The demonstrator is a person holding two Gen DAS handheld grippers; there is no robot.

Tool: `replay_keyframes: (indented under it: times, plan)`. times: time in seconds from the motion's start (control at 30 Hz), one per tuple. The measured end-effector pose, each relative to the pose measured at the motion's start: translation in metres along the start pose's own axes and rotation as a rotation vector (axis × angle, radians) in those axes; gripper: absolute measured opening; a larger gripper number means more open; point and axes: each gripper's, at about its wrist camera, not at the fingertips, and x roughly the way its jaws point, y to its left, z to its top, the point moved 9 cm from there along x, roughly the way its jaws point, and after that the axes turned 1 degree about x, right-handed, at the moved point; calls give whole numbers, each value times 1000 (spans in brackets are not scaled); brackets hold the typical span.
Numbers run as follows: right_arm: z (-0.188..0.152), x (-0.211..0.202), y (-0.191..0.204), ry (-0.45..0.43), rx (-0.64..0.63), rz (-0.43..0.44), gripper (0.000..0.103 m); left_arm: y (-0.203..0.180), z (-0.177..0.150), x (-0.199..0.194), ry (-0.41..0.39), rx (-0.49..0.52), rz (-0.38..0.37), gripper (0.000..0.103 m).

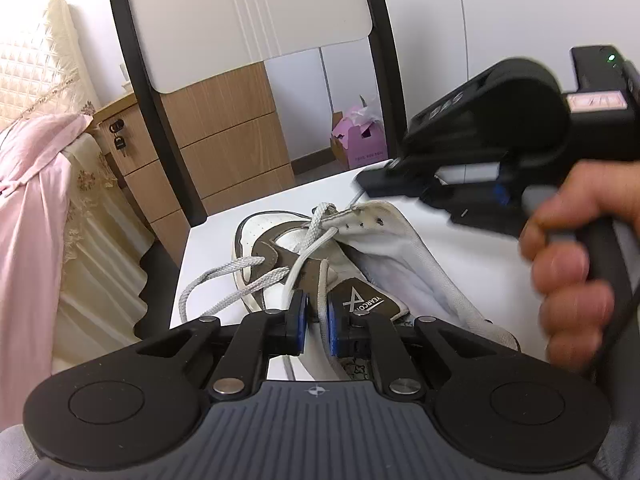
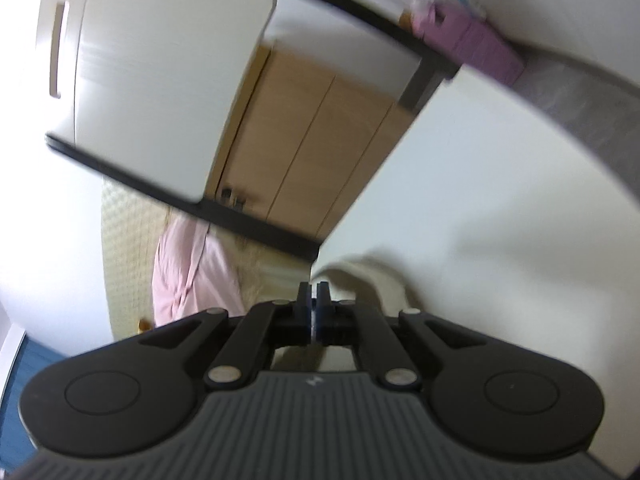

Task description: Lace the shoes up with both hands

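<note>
A white and brown shoe [image 1: 280, 248] lies on the white table [image 1: 480, 264], toe pointing away, with its grey-white lace [image 1: 224, 276] trailing loose to the left. My left gripper [image 1: 317, 316] hovers over the tongue. Its blue pads [image 1: 301, 320] stand narrowly apart around a white strip of the shoe's flap without pressing on it. A hand [image 1: 576, 264] holds my right gripper [image 1: 362, 184] at the flap's far edge, shut on a thin lace tip [image 1: 353, 199]. In the blurred right wrist view the right gripper [image 2: 313, 296] has its pads together, with the pale shoe [image 2: 360, 276] just behind.
The table's left edge [image 1: 180, 280] drops off close to the shoe. Beyond stand a black-framed chair with a white back [image 1: 248, 20], wooden drawers [image 1: 232, 140], a pink box [image 1: 360, 140] on the floor and pink cloth [image 1: 28, 200] on a bed at left.
</note>
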Motion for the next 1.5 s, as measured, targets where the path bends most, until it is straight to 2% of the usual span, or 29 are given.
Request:
replay_keyframes:
  times: [0.13,0.2,0.33,0.4,0.43,0.47,0.6,0.8,1.0,1.17,1.3,1.5]
  plan:
    - [29,-20,-13,-105,19,-32,2,-4,1,0,-29,-1,-16,13]
    - [38,-27,-18,-121,15,-44,2,-19,-4,3,-51,2,-29,13]
    - [41,-37,-12,-127,-56,-60,9,-13,-6,1,-64,-3,-56,15]
    - [39,-39,-13,-115,-38,-52,24,-8,-8,-1,-67,-2,-68,15]
    - [37,-40,-13,-105,-23,-43,36,-6,-8,-3,-65,-6,-72,15]
    - [34,-38,-13,-90,-9,-31,39,-3,-7,-4,-63,-12,-76,15]
    - [12,-19,-2,26,21,21,39,0,-10,-3,-51,-50,-94,15]
    - [-7,-3,3,105,-19,-19,39,4,-12,4,-41,-92,-124,15]
    - [-10,0,-5,110,7,-53,39,-2,-15,7,-47,-28,-111,15]
    - [-4,0,-17,97,116,-32,40,-1,-14,11,-47,-43,-112,15]
    - [0,6,-27,74,214,-9,40,-6,-14,14,-51,-18,-90,15]
    - [3,6,-32,56,247,-43,40,-6,-13,13,-56,-37,-79,16]
